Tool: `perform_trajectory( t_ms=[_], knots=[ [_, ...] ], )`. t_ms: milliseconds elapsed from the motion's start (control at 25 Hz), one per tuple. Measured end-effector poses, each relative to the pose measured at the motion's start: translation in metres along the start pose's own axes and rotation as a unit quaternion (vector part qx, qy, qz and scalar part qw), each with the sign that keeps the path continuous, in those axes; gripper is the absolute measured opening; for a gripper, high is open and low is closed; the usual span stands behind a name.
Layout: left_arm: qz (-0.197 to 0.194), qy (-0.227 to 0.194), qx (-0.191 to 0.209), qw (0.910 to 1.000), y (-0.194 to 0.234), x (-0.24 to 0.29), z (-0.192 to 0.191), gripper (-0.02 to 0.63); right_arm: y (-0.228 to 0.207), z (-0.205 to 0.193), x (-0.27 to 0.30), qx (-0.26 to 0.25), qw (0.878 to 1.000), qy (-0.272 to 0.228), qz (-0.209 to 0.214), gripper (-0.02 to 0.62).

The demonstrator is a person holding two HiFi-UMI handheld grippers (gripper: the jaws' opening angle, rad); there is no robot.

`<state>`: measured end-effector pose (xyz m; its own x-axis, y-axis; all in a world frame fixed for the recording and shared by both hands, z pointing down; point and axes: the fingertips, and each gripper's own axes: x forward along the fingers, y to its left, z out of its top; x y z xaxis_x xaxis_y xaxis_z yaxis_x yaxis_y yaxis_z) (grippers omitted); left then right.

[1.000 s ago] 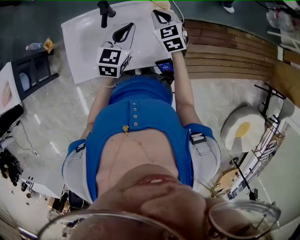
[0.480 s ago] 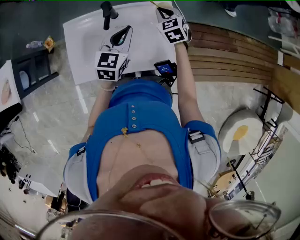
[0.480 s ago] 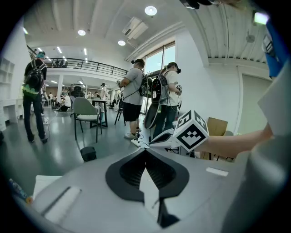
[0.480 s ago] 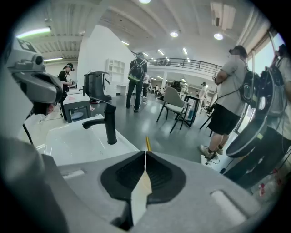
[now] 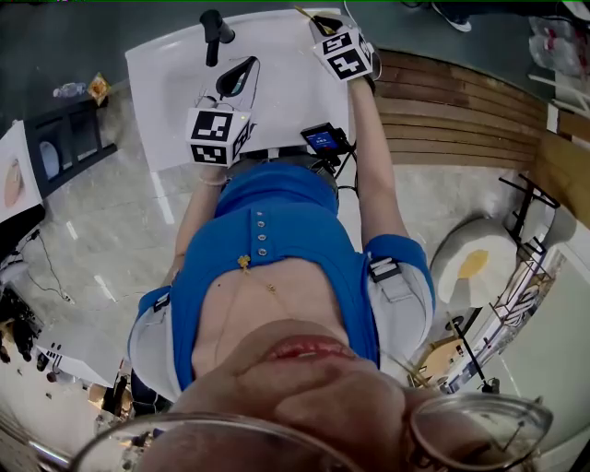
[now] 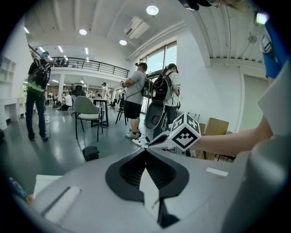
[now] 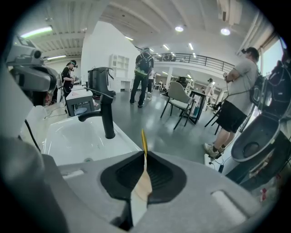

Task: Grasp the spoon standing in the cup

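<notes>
My right gripper [image 5: 321,20] is at the table's far edge, its jaws shut on a thin spoon [image 7: 143,139]. The spoon's yellow handle sticks up past the jaw tips, and a pale beige part of it [image 7: 142,193] shows lower down between the jaws. In the head view the spoon [image 5: 303,11] is a thin yellowish line beside the jaws. No cup is in view. My left gripper [image 5: 241,66] hovers over the middle of the white table [image 5: 166,83], shut with nothing in it. In the left gripper view the left gripper [image 6: 146,150] has the right gripper's marker cube [image 6: 185,132] just beyond it.
A black faucet [image 5: 214,28] stands at the table's far side, left of both grippers, over a white basin [image 7: 77,134]. A small screen [image 5: 323,138] sits at the table's near edge. Beyond the table, people [image 6: 134,98] stand among chairs [image 6: 87,111].
My right gripper has moved away from me to the table's far edge. The left gripper has shifted only slightly.
</notes>
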<state>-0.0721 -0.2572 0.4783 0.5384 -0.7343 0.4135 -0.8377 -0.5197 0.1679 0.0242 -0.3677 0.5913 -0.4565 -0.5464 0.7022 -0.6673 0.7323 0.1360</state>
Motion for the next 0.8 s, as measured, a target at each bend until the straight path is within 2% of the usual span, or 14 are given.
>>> perform_trajectory(
  t_ms=[240, 640, 800],
  knots=[
    [0.004, 0.004, -0.005, 1.0000, 0.006, 0.000, -0.004, 0.001, -0.001, -0.002, 0.009, 0.001, 1.000, 0.005, 0.015, 0.030],
    [0.007, 0.004, -0.006, 1.0000, 0.009, -0.001, -0.005, 0.000, 0.003, -0.006, 0.029, -0.030, 0.997, 0.039, 0.055, 0.060],
    [0.004, 0.003, -0.008, 1.0000, 0.011, -0.002, -0.005, 0.001, 0.003, -0.003, 0.037, -0.042, 0.996, 0.051, 0.058, 0.060]
  ],
)
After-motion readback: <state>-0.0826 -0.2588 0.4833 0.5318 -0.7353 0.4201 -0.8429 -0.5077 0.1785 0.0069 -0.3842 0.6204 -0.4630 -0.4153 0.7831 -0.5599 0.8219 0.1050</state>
